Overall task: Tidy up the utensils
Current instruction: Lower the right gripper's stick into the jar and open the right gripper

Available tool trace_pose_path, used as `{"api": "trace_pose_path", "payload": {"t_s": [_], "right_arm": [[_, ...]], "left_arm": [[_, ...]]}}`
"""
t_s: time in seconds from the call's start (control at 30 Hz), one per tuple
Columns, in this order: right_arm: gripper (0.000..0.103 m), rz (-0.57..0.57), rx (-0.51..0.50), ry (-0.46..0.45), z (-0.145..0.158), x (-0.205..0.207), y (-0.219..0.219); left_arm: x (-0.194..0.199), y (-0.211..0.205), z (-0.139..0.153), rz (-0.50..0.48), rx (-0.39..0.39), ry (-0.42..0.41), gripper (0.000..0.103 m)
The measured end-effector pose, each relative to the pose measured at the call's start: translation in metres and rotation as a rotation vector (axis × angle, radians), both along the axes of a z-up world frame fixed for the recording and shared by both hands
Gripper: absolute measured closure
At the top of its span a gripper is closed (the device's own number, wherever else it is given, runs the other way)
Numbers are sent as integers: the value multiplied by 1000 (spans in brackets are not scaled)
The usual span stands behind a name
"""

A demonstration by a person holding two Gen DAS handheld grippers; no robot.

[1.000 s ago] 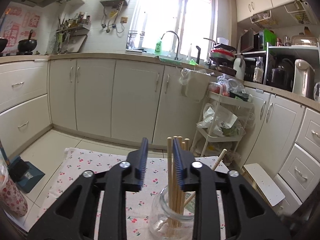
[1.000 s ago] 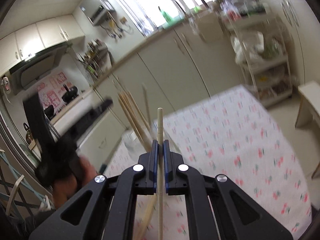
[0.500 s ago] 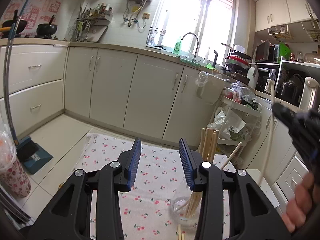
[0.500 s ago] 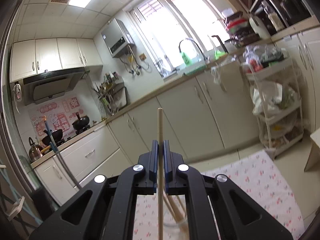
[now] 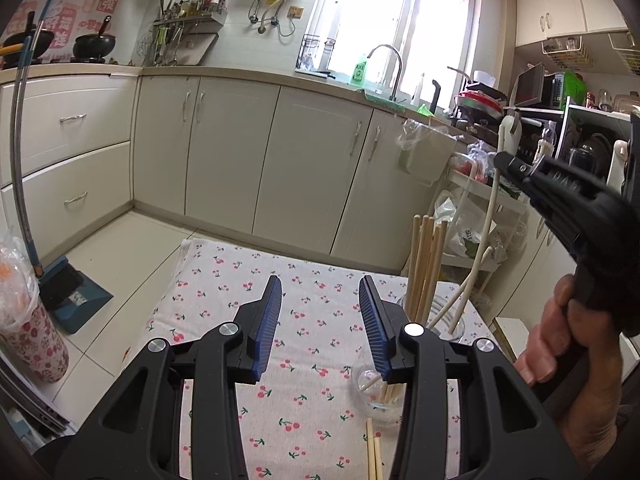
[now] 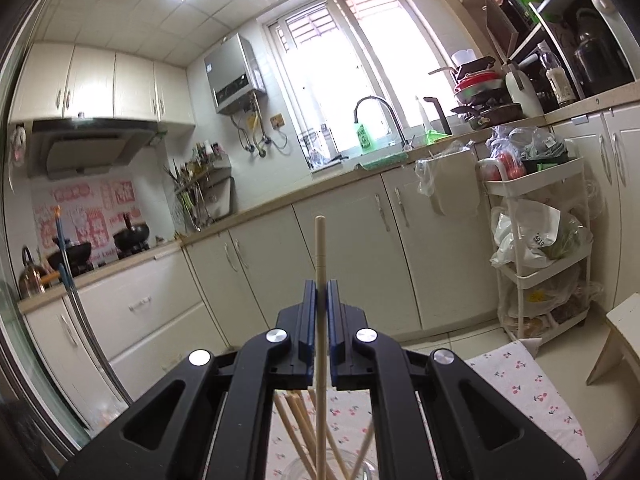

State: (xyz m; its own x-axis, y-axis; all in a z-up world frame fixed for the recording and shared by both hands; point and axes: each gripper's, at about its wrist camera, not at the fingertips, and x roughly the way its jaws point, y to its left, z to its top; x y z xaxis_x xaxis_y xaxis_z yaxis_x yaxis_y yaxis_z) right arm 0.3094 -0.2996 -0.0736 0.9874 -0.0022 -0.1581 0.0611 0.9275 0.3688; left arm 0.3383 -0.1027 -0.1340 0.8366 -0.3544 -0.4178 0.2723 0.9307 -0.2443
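A clear glass jar (image 5: 454, 322) stands on the cherry-print cloth (image 5: 224, 280) and holds several wooden chopsticks (image 5: 426, 264). My left gripper (image 5: 320, 324) is open and empty, to the left of the jar and drawn back from it. My right gripper (image 6: 321, 312) is shut on one pale chopstick (image 6: 320, 248), held upright above the jar (image 6: 296, 470). In the left wrist view the right gripper (image 5: 516, 166) holds that chopstick (image 5: 490, 216) with its lower end in the jar. Two loose chopsticks (image 5: 374, 452) lie on the cloth in front.
A small glass (image 5: 374, 388) stands just before the jar. A white storage cart (image 6: 540, 248) stands to the right by the cabinets (image 5: 312, 168). A floral cup (image 5: 34, 340) and a dustpan (image 5: 68, 292) are on the floor at left.
My left gripper has let go of the jar, opened wider and drawn back to the left. My right gripper has risen and tipped upright over the jar with the chopstick.
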Motion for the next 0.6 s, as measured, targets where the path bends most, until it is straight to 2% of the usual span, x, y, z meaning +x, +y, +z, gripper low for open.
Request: {"api": "trace_pose_path", "payload": {"t_s": [0.23, 0.6], "right_arm": [[97, 8, -32, 59, -25, 0, 9], [97, 31, -102, 135, -47, -10, 19]], "left_arm": [[2, -7, -4, -4, 38, 31, 62], [0, -16, -7, -6, 90, 63, 57]]}}
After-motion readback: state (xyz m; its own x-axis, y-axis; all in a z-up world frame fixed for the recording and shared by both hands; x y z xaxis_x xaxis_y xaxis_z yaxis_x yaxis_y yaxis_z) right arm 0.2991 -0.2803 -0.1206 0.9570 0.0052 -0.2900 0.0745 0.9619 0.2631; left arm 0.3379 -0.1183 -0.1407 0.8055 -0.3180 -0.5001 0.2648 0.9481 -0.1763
